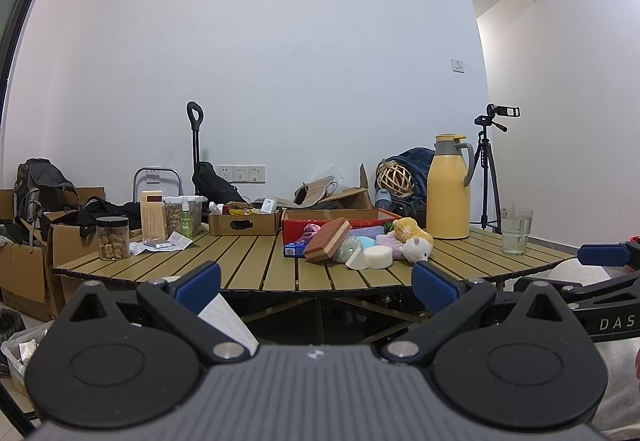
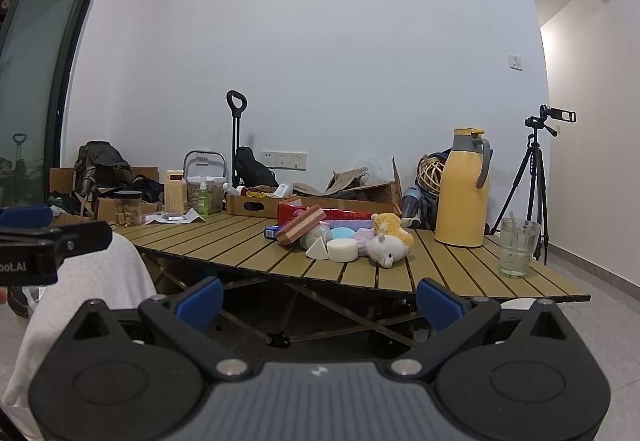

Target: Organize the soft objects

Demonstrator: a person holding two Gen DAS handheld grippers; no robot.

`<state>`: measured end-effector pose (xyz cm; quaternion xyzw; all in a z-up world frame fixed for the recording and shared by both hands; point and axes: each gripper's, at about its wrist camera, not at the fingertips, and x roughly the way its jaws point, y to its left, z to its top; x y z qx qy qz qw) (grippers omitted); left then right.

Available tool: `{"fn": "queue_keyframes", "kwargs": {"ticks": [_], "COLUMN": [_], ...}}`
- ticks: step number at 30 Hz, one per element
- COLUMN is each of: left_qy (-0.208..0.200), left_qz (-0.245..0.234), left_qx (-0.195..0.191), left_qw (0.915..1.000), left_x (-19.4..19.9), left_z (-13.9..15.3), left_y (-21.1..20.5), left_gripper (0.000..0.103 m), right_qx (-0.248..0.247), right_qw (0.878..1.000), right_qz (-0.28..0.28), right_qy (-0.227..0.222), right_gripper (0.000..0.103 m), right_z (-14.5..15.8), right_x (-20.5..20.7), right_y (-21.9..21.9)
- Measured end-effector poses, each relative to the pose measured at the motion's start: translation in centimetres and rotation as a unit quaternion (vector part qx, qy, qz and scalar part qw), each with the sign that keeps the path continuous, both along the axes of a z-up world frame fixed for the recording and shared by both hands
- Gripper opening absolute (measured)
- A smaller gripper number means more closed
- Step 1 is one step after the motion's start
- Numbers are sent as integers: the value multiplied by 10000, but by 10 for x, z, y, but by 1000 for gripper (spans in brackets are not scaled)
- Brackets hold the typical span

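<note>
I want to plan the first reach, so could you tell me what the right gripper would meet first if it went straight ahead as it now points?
Probably the table's near edge. The right gripper is open, short of the table and about level with its edge. The round white sponge heads the pile beyond; depth is uncertain.

A slatted table (image 2: 248, 245) with a matt, wood-look top holds a fluffy plush toy (image 2: 386, 247), a smooth matt white foam disc (image 2: 342, 250), a coarse brown sponge block (image 2: 302, 230), a satin-finish yellow plastic jug (image 2: 460, 197) and a clear glass cup (image 2: 516, 247). A glossy red cardboard box (image 2: 340, 212) sits behind them.
</note>
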<state>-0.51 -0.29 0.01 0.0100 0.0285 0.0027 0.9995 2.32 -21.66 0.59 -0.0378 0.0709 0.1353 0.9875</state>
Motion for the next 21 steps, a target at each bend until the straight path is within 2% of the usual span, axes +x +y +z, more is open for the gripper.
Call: {"fn": "queue_keyframes", "kwargs": {"ticks": [6,11,13,17,21], "left_qy": [56,-65,-68,-32,22], "left_qz": [46,188,303,545,627], "left_qx": [4,48,-28,-179,-359], "left_qw": [10000,9998,9995,9984,9974], "left_x": [3,4,6,11,18], "left_z": [-1,4,7,11,14], "left_y": [1,8,15,29,37], "left_gripper": [103,103,103,103,103], "right_qx": [-45,51,130,208,162], "right_qw": [9999,9997,9997,9986,9992], "right_qz": [53,-42,26,221,302], "right_qy": [-144,-231,-206,-428,-205], "right_gripper": [103,103,103,103,103], "right_z": [0,7,12,19,16], "right_x": [-1,7,12,23,32], "right_y": [0,1,5,17,23]}}
